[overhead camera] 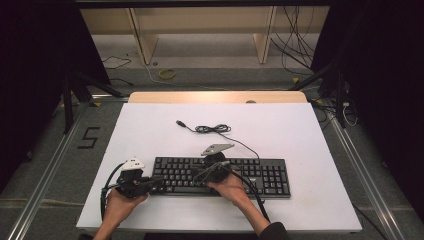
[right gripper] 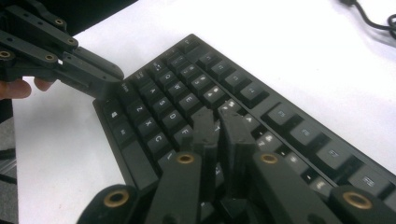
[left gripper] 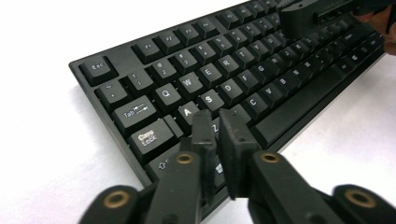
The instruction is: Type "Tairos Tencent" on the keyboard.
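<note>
- Evidently the work in hand is key-pressing: both tools hang over the black keyboard (overhead camera: 220, 176), which lies flat on the white table (overhead camera: 150, 130) near the person's edge, its cable (overhead camera: 215, 129) coiled loosely behind it toward the far side.
- Left gripper (left gripper: 219, 122) has its jaws clenched together with nothing between them; the joined tips sit over the lower-left letters, just beside the A and Z keys, though whether they press a key I cannot tell.
- Right gripper (right gripper: 219, 122) is likewise pinched closed and empty, its tips over the upper rows near the middle of the board.
- To do this well, I would keep each pair of jaws fully closed so the tips act as one blunt finger, come down squarely on a single keycap rather than on the gap between two, and press straight down so the board does not skid on the smooth table.
- Keeping the two tools well apart also avoids a clash above the keys.
- From the high view come the overall layout, both hands (overhead camera: 120, 200) and the unplugged cable end.
- By contrast, the left gripper view gives readable legends (Esc, Tab, Caps Lock), which the high view cannot resolve.
- Meanwhile the right gripper view shows the other tool hovering off the board's left end.
</note>
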The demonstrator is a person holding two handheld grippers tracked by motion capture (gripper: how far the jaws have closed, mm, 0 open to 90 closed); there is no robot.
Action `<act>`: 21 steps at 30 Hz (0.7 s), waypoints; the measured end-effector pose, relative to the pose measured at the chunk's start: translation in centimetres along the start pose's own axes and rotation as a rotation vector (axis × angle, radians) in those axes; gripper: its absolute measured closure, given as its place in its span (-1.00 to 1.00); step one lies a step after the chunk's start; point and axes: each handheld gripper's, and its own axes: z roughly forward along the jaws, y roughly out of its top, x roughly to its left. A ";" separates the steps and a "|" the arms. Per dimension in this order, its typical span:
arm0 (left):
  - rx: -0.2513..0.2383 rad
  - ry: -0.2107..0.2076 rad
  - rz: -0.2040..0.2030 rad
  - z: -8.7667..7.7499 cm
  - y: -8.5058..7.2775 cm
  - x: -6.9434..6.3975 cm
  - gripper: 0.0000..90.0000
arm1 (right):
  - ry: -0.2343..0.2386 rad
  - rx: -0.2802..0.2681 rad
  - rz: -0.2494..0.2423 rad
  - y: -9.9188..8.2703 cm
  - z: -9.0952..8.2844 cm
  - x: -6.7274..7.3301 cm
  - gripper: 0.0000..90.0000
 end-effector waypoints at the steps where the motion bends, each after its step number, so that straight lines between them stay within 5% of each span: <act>1: 0.000 0.001 -0.002 0.0 0.0 0.0 0.93 | -0.004 0.003 -0.003 0.0 0.2 0.0 0.94; 21: 0.044 0.019 -0.017 0.5 -0.2 0.7 0.98 | -0.040 0.063 -0.001 0.7 2.9 0.2 1.00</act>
